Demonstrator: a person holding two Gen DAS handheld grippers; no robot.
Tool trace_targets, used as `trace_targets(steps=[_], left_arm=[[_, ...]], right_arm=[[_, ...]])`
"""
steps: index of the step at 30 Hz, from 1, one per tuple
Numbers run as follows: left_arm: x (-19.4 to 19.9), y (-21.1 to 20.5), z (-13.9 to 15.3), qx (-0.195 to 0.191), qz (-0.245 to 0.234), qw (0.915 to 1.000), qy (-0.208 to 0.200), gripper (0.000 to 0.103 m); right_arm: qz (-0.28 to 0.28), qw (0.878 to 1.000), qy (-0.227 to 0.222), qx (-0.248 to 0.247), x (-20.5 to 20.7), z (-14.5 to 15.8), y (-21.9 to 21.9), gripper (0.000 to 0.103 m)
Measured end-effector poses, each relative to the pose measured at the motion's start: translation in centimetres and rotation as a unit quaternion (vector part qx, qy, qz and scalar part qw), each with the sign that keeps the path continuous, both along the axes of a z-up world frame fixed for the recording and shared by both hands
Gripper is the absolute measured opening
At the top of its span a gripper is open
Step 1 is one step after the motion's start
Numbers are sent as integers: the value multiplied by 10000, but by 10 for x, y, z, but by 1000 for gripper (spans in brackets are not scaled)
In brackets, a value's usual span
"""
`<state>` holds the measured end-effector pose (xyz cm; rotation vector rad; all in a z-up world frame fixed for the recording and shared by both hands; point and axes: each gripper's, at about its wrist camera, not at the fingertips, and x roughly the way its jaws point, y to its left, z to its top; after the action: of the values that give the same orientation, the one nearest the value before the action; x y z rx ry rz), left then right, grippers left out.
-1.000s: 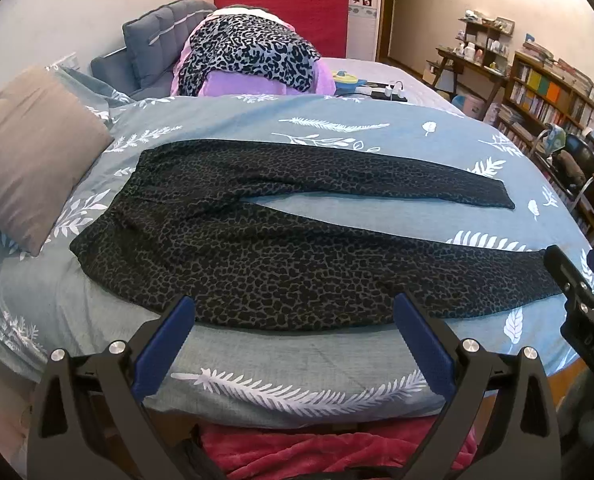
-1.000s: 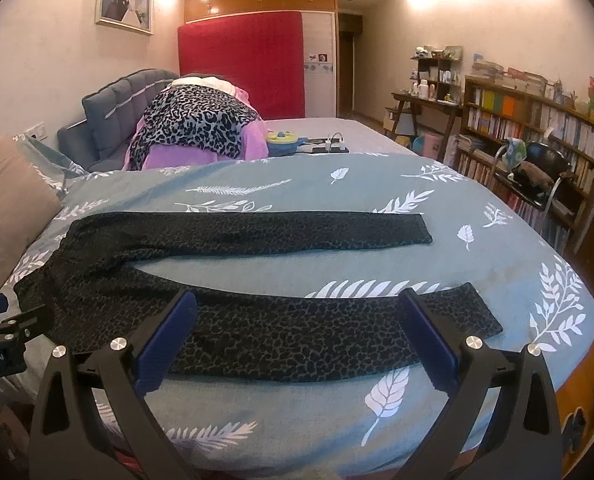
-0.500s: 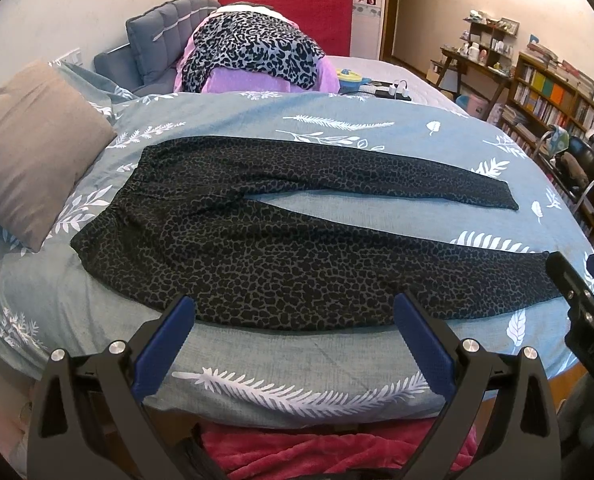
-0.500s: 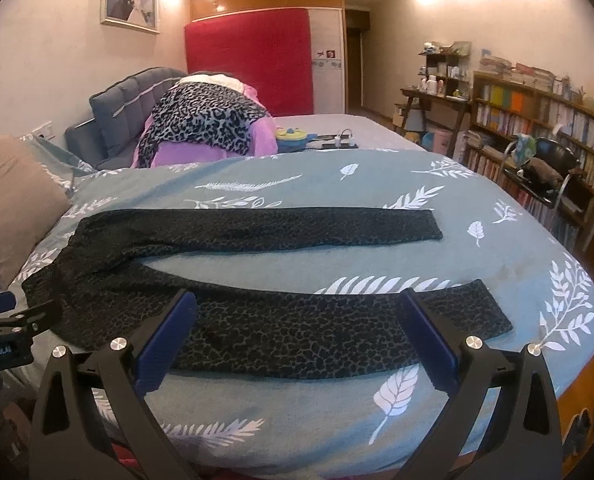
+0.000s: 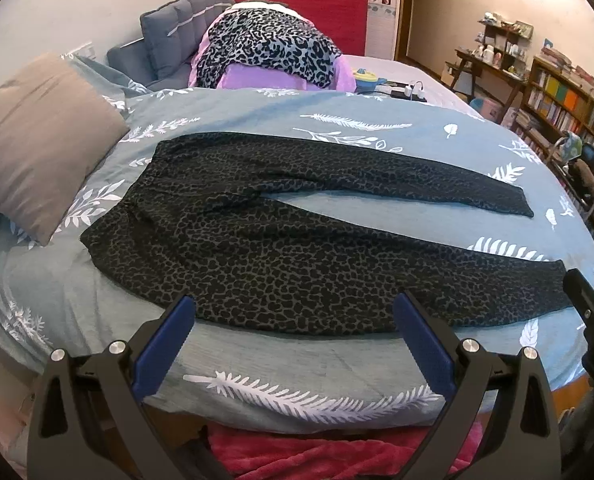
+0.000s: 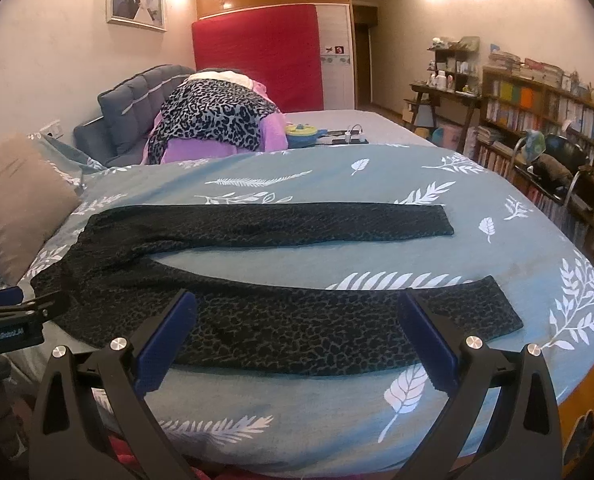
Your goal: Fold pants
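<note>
The leopard-print pants (image 5: 281, 240) lay flat on a blue-grey duvet with white leaf prints (image 5: 337, 364), waistband toward 9 o'clock and both legs running toward 3 o'clock, spread apart in a narrow V. In the left wrist view the far leg ended near 3 o'clock, while the near leg's cuff was partly hidden behind the right gripper (image 5: 593, 312), which entered from the 4 o'clock edge and was itself cut off by the frame. The left gripper (image 5: 293, 336) hovered over the duvet's near edge, its blue-padded fingers (image 5: 165, 344) spread wide and holding nothing; their tips overlapped the near leg's hem in the picture, though contact could not be judged.

In the right wrist view the right gripper (image 6: 297, 332) was likewise spread wide and empty over the near leg. The left gripper (image 6: 13, 320) showed only as a sliver at 9 o'clock, beside the waistband. A tan pillow (image 5: 37, 140) lay at 9 to 10 o'clock, just beside the waistband. At 12 o'clock a leopard-print blanket (image 5: 265, 48) draped a purple heap whose contents were hidden. Bookshelves (image 6: 545, 120) at 2 o'clock were too blurred to read.
</note>
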<state>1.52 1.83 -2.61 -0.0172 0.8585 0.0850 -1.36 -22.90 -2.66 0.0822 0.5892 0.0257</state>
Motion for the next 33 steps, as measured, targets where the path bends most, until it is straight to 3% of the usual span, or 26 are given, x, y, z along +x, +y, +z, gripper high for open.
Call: trace_targets(steps=[33], left_arm=[[37, 2, -20, 316, 57, 9992, 240, 98]], right_arm=[[-52, 9989, 405, 222, 25, -20, -11, 101]])
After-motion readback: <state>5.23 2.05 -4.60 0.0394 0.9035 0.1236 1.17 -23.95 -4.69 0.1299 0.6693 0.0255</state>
